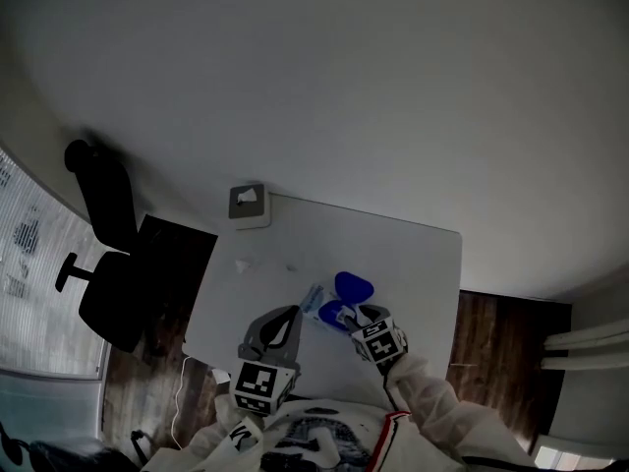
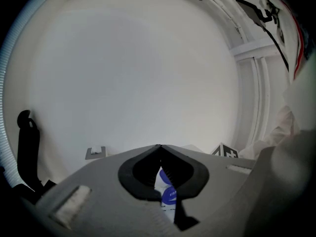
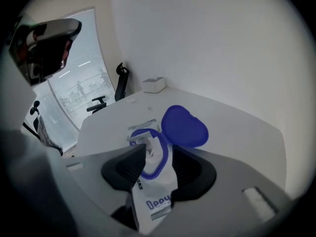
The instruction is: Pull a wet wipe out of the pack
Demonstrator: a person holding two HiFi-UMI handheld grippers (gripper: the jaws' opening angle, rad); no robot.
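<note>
**Pale-walled room: lid open, wipe not out yet**

Right claw [image 3: 159, 154] has its jaws wide apart. They straddle the white soft-plastic wet wipe pack [image 3: 155, 194] at its blue-rimmed oval opening, pads pressing nothing. Crumpled white wipe [image 3: 150, 146] sits in the opening, not pinched. Round blue plastic flip lid [image 3: 185, 126] stands open just behind.

Done, by my read: lid up, claw in place. Left to do: close on the wipe and pull it clear.

Right claw tips steeply down, with the white-sleeved arm [image 1: 432, 391] coming in from lower right. Left claw [image 2: 159, 147] has its jaws together at the tips and sits close to level, just beside the pack. The pack shows through the hollow behind the tips; cannot tell if it pins or grips it.

Pack lies near the front edge of the white rectangular counter [image 1: 393, 254]. Farther out are a small grey box [image 1: 249, 205] at the far corner and a black office chair [image 1: 108, 264] on dark wood floor [image 1: 491, 332].
</note>
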